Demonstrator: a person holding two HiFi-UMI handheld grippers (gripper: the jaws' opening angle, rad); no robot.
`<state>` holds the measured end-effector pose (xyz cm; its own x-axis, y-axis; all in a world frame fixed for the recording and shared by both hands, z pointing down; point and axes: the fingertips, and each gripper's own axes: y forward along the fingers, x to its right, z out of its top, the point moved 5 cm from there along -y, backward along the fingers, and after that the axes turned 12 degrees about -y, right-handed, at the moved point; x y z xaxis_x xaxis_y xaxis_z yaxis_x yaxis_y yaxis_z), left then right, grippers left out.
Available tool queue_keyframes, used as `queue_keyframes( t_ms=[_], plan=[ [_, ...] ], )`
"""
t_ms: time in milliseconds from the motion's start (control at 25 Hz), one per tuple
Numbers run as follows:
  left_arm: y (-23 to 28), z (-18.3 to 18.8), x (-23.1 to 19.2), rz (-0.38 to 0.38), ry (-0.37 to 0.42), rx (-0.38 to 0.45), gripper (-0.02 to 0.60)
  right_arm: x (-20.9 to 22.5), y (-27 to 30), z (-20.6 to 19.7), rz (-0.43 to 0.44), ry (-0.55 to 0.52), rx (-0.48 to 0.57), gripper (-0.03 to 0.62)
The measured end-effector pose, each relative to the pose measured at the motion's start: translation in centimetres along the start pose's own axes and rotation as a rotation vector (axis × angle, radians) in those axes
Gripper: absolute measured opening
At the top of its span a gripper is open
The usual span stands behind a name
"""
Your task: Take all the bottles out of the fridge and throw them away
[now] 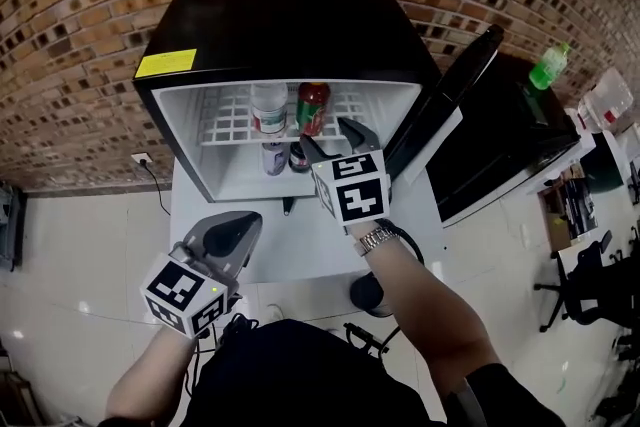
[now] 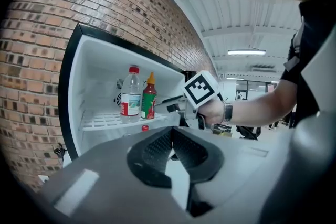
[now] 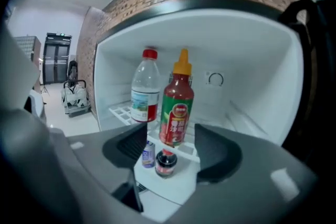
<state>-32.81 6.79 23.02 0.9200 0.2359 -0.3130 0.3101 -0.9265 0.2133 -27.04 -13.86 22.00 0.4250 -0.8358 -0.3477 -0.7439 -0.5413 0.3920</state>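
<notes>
Fridge [image 1: 290,25] stands open, right gripper [image 1: 325,133] spread before shelf [image 1: 225,123] edge.

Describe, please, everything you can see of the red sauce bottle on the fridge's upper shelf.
The red sauce bottle is a slim, plastic-looking squeeze bottle, red throughout, with an orange pointed nozzle cap and a green-and-red label. It stands upright on the white wire shelf inside the open fridge, close to the right of a clear red-capped bottle. The open right gripper is in front of it, not touching.
</notes>
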Motion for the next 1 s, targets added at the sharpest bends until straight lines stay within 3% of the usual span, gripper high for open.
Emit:
queue_keyframes(
  t_ms=[480, 1000],
  plan=[
    [-0.9, 0.0, -4.4, 0.035, -0.031, -0.014, 0.003, 1.2, 5.9, 0.5, 0.021, 0.002, -0.019, 0.279],
    [-1.4, -0.8, -4.3, 0.047, -0.044, -0.030, 0.003, 0.8, 4.5, 0.1, 0.010, 0.026, 0.046, 0.267]
  ],
)
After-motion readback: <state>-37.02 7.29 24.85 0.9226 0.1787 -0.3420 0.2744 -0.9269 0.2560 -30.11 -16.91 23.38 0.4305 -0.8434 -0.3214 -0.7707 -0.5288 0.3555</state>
